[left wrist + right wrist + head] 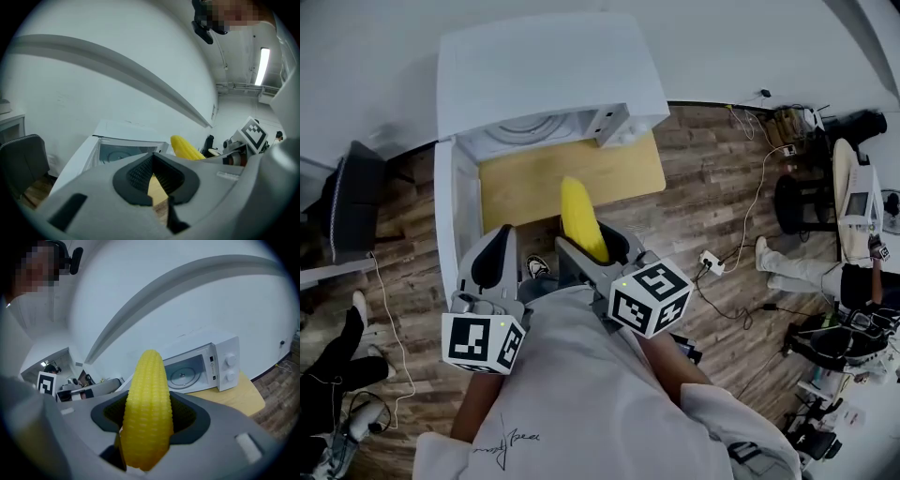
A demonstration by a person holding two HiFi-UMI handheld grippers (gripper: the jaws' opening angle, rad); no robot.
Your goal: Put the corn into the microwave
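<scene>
- Yellow corn (581, 220): clamped by its near half in my right tool (149, 411), tip pointing far, towards the microwave (548, 80); not yet inside.
- Right tool: jaws wide, pads pressed on the cob's two sides. Judgement: hold this grip firm and lead with the tip. Bring the cob towards level so that it passes under the cavity's top edge and comes to rest on the glass turntable (183, 376).
- Left tool (151, 173): jaws together, nothing between them; it sits just left of the right tool, near the open door (455, 220).
- Door: swung out to the left, so the cavity mouth is free; I see nothing between corn and cavity. Its near edge is the likeliest thing for my left tool to knock.
- Wooden desk (619, 169): carries the microwave, with a strip of top showing on its near side.
- Surroundings: black chair (352, 202) at far left; cables and a power strip (710, 260) on the plank floor (722, 187) at right; a seated person's legs (797, 272) farther right. None appears to lie in my path.
</scene>
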